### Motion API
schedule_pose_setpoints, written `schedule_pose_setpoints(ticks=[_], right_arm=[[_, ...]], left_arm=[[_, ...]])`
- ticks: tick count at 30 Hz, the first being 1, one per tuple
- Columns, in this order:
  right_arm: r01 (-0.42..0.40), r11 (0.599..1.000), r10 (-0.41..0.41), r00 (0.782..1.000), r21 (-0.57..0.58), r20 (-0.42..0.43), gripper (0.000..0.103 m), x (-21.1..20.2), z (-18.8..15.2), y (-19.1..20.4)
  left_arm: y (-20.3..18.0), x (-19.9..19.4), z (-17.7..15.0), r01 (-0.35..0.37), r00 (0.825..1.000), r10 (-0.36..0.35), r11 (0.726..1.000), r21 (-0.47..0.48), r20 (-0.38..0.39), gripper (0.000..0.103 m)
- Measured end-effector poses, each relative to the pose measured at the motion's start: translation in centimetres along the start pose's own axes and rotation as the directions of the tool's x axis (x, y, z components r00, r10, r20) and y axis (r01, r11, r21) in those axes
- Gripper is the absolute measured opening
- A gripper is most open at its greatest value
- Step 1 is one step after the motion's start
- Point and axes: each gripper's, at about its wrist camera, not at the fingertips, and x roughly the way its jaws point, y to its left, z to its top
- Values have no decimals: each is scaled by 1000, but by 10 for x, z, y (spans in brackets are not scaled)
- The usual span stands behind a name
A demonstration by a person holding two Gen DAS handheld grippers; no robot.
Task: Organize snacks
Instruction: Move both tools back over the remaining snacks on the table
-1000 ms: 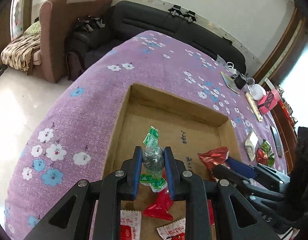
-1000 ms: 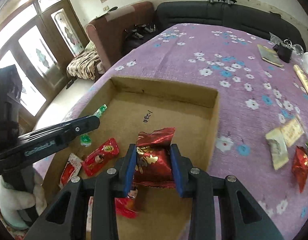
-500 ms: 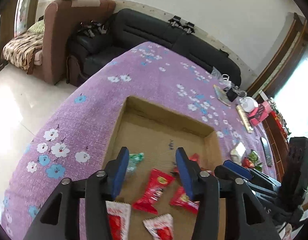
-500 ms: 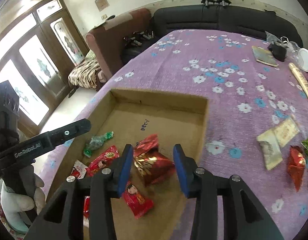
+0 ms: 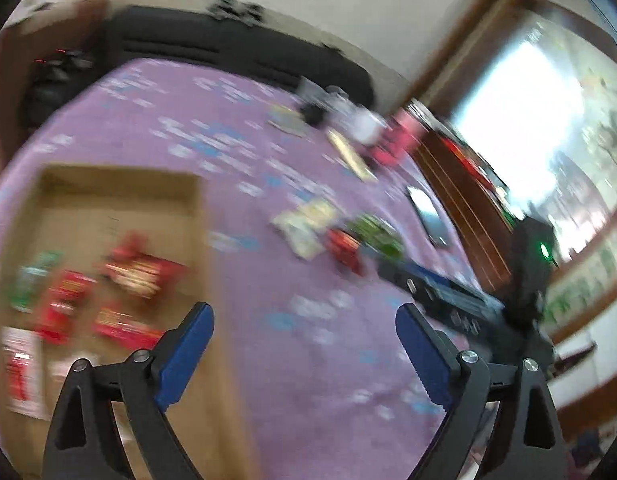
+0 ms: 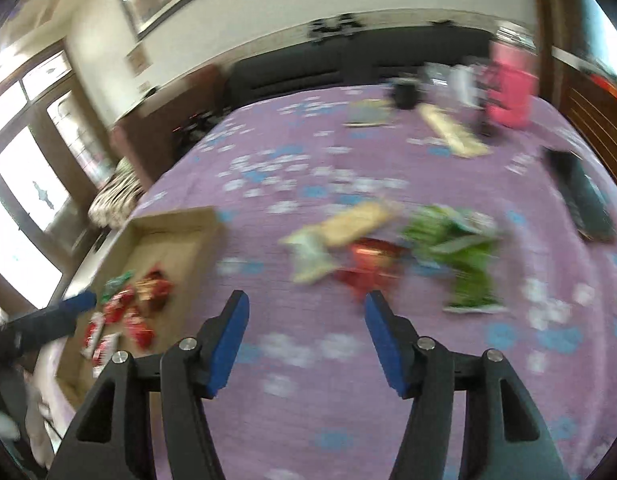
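Note:
Both views are motion-blurred. A shallow cardboard box [image 5: 120, 184] [image 6: 172, 220] lies on the purple flowered cloth and holds several snack packets, mostly red ones [image 5: 140, 272] [image 6: 152, 288] and a green one [image 5: 32, 276]. Loose snacks lie to the right of the box: a pale packet [image 5: 304, 224] [image 6: 308, 256], a red one [image 5: 344, 248] [image 6: 368, 264] and green ones [image 5: 376, 232] [image 6: 460, 244]. My left gripper [image 5: 304, 320] hovers over bare cloth beside the box, its jaws opening wide with nothing between them. My right gripper [image 6: 306, 308] is just short of the loose red packet, jaws opening and empty.
Further back on the cloth lie a pink box [image 6: 508, 88], a long tan packet [image 6: 452, 132], a dark flat device [image 6: 584, 200] and a black item [image 6: 404, 96]. A black sofa [image 5: 228, 48] stands behind the table. The right gripper's body [image 5: 448, 292] shows in the left view.
Both grippers let go of their snacks into the box, opened, and swung right from over the box to the cloth near the loose snacks.

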Motion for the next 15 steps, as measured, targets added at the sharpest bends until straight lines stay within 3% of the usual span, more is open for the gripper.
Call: schedule_pose_setpoints(ticks=[7,12,15], right_arm=[[61,986,-64,998,156,13,59,-13,-9,-84],[59,978,-64,998,199,18,59,-7,-6,-108],[55,975,-60,998,213,17,59,-2,-1,-113]], left_arm=[[-55,85,-30,71,982,-61,996,50,-177,94],[-64,115,-39,34,974,-20,998,61,-225,94],[-69,116,-42,24,977,-9,997,68,-214,95]])
